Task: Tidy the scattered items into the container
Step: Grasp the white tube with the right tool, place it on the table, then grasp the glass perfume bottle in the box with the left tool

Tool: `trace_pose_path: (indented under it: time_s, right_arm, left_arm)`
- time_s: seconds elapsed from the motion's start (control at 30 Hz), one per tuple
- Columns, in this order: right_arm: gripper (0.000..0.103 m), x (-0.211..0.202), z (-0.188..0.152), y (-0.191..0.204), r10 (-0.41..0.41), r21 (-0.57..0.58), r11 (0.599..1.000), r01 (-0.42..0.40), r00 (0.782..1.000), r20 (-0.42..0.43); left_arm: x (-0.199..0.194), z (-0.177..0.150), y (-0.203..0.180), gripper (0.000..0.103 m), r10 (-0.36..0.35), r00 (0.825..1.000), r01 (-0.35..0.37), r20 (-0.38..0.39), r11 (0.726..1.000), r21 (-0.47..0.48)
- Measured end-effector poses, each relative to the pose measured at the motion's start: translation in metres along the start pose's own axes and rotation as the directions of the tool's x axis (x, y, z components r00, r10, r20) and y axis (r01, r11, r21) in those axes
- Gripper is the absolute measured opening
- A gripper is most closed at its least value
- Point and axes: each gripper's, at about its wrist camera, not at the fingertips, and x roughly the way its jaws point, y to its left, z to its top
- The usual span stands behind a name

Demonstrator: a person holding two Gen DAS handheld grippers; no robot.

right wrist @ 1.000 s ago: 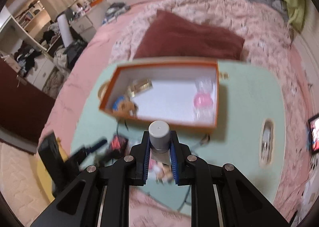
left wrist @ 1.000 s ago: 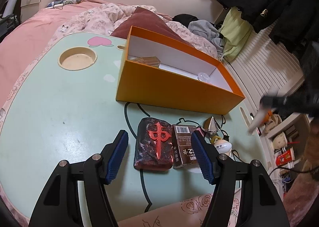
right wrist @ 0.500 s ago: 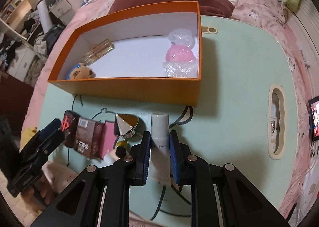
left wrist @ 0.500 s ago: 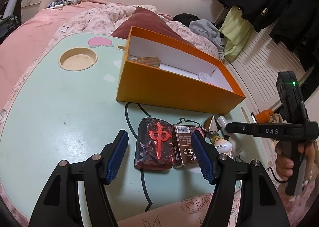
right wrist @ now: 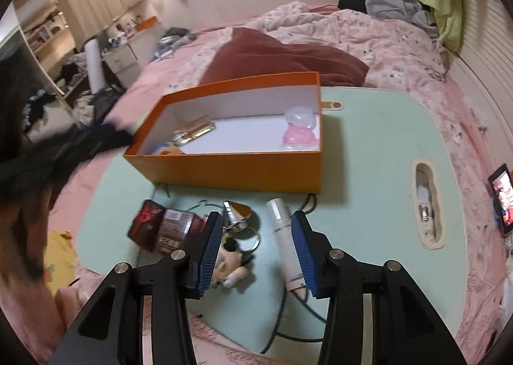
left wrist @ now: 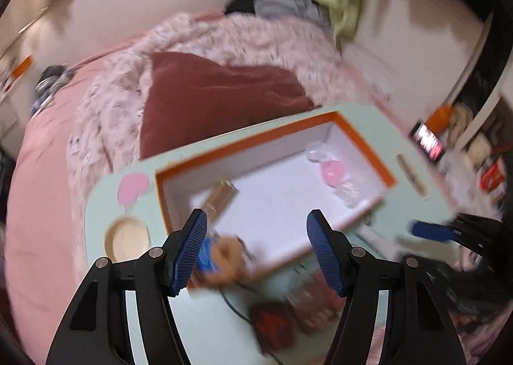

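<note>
The orange box [right wrist: 231,169] stands on the mint table [right wrist: 378,153] and holds a gold bottle [right wrist: 192,129], a pink and clear toy [right wrist: 296,134] and a small bear [right wrist: 166,150]. In front of it lie a white tube [right wrist: 285,236], a silver cone [right wrist: 235,214], a brown packet [right wrist: 171,230], a red-marked tile [right wrist: 144,217] and a small figure [right wrist: 231,265]. My right gripper [right wrist: 256,249] is open and empty, low over the tube and figure. My left gripper [left wrist: 256,246] is open and empty, high above the box [left wrist: 362,144]; its view is blurred.
A bed with a pink quilt and a maroon pillow [right wrist: 282,54] lies behind the table. A phone [right wrist: 501,201] sits at the right. A slot [right wrist: 426,204] and a round cup recess [left wrist: 126,238] are set in the table. A black cable [right wrist: 288,317] runs across the table's front.
My right gripper has opened and let go of the white tube, which now lies on the table. My left gripper has risen fast from the tile and packet to above the box.
</note>
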Motion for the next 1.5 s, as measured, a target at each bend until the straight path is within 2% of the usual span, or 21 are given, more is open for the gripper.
trace_pose_path:
  time_s: [0.03, 0.13, 0.23, 0.37, 0.43, 0.57, 0.6, 0.63, 0.87, 1.07, 1.2, 1.27, 1.33, 1.43, 1.5]
  right_arm:
    - [0.044, 0.000, -0.001, -0.002, 0.013, 0.007, 1.000, -0.013, 1.000, 0.000]
    - [0.044, 0.001, -0.004, -0.007, 0.049, 0.034, 0.998, -0.048, 0.999, -0.015]
    - [0.044, 0.002, -0.006, -0.013, 0.080, 0.062, 0.995, -0.078, 0.996, -0.029]
    - [0.044, 0.001, -0.006, -0.018, 0.095, 0.088, 0.992, -0.092, 0.995, -0.025]
    - [0.044, 0.001, -0.006, -0.019, 0.103, 0.095, 0.990, -0.100, 0.994, -0.027]
    - [0.044, 0.002, -0.008, -0.018, 0.103, 0.091, 0.991, -0.100, 0.994, -0.032]
    - [0.044, 0.002, -0.008, -0.018, 0.103, 0.091, 0.991, -0.099, 0.994, -0.035]
    - [0.044, 0.003, -0.008, -0.017, 0.104, 0.090, 0.991, -0.100, 0.994, -0.038]
    - [0.044, 0.006, -0.011, -0.014, 0.107, 0.086, 0.991, -0.103, 0.993, -0.042]
    - [0.044, 0.007, -0.011, -0.013, 0.107, 0.088, 0.991, -0.103, 0.993, -0.042]
    - [0.044, 0.007, -0.011, -0.015, 0.106, 0.093, 0.990, -0.102, 0.993, -0.042]
    - [0.044, 0.007, -0.010, -0.016, 0.109, 0.095, 0.990, -0.105, 0.993, -0.042]
    - [0.044, 0.006, -0.010, -0.016, 0.110, 0.091, 0.990, -0.106, 0.993, -0.041]
    - [0.044, 0.004, -0.011, -0.015, 0.112, 0.084, 0.991, -0.108, 0.993, -0.040]
    - [0.044, 0.003, -0.010, -0.014, 0.113, 0.082, 0.991, -0.110, 0.993, -0.038]
  left_arm:
    - [0.014, 0.010, 0.004, 0.055, 0.015, 0.999, -0.014, -0.041, 1.000, 0.024]
    - [0.051, 0.021, 0.011, 0.054, 0.091, 0.989, -0.083, -0.118, 0.994, 0.073]
    - [0.077, 0.020, 0.014, 0.054, 0.098, 0.977, -0.079, -0.188, 0.991, 0.105]
    - [0.097, 0.017, 0.007, 0.054, 0.124, 0.967, -0.089, -0.223, 0.983, 0.162]
    - [0.106, 0.016, 0.007, 0.053, 0.156, 0.958, -0.116, -0.243, 0.978, 0.171]
    - [0.113, 0.015, 0.005, 0.051, 0.193, 0.952, -0.148, -0.236, 0.970, 0.194]
    - [0.113, 0.015, 0.005, 0.034, 0.212, 0.950, -0.167, -0.230, 0.965, 0.200]
    - [0.112, 0.014, 0.004, 0.024, 0.259, 0.942, -0.208, -0.215, 0.951, 0.230]
    - [0.103, 0.008, 0.009, 0.020, 0.219, 0.953, -0.177, -0.210, 0.963, 0.201]
    - [0.090, 0.015, 0.026, 0.019, 0.136, 0.973, -0.122, -0.186, 0.989, 0.083]
    - [0.061, 0.020, 0.031, 0.019, 0.073, 0.991, -0.072, -0.108, 0.997, 0.017]
    - [0.041, 0.021, 0.036, 0.019, 0.039, 0.998, -0.040, -0.055, 0.999, -0.014]
    - [0.020, 0.023, 0.041, 0.019, -0.034, 0.999, 0.034, -0.003, 0.999, -0.043]
    - [-0.015, 0.008, 0.037, 0.019, -0.139, 0.989, 0.142, 0.059, 0.988, -0.062]
    - [-0.031, -0.006, 0.034, 0.019, -0.162, 0.984, 0.167, 0.073, 0.984, -0.057]
